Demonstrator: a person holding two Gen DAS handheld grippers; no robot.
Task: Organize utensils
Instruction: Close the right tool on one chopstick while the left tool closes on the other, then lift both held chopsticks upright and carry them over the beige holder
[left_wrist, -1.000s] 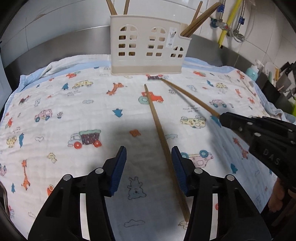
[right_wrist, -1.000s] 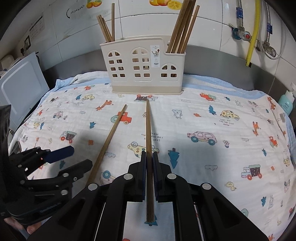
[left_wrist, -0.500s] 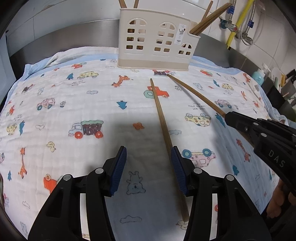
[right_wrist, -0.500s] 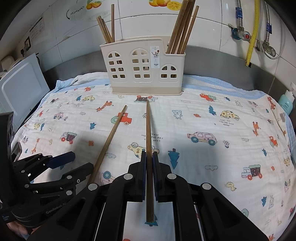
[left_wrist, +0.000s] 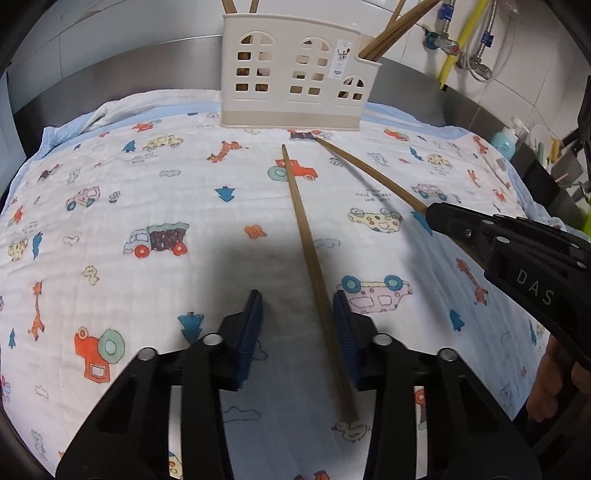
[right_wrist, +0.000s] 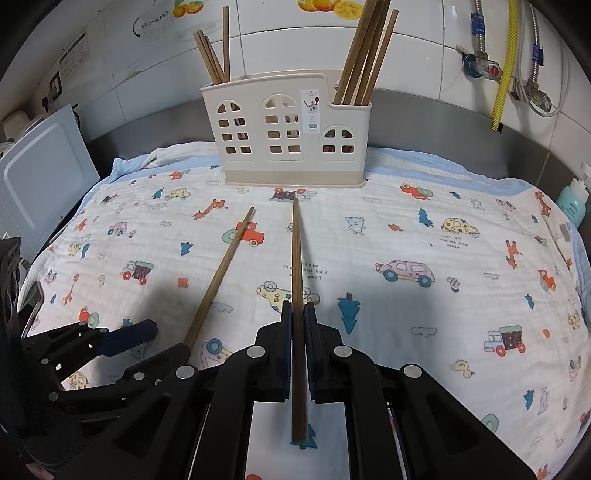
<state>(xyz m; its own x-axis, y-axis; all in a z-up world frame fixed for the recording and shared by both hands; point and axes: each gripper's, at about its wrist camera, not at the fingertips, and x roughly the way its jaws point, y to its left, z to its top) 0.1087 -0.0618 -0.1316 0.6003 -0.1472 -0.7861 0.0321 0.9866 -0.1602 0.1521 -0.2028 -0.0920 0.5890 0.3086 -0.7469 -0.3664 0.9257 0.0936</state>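
Right claw (right_wrist: 298, 325) pinching brown wooden chopstick (right_wrist: 296, 266); left claw (left_wrist: 297, 317) just narrowing around second chopstick (left_wrist: 314, 266), seemingly unclamped, before cream holder (left_wrist: 295, 74).

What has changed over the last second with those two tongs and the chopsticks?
The left tongs have just been closing around the loose chopstick on the cloth; a gap remains on one side, so no grip yet. The right tongs stay shut on the other chopstick, and the holder hasn't moved.
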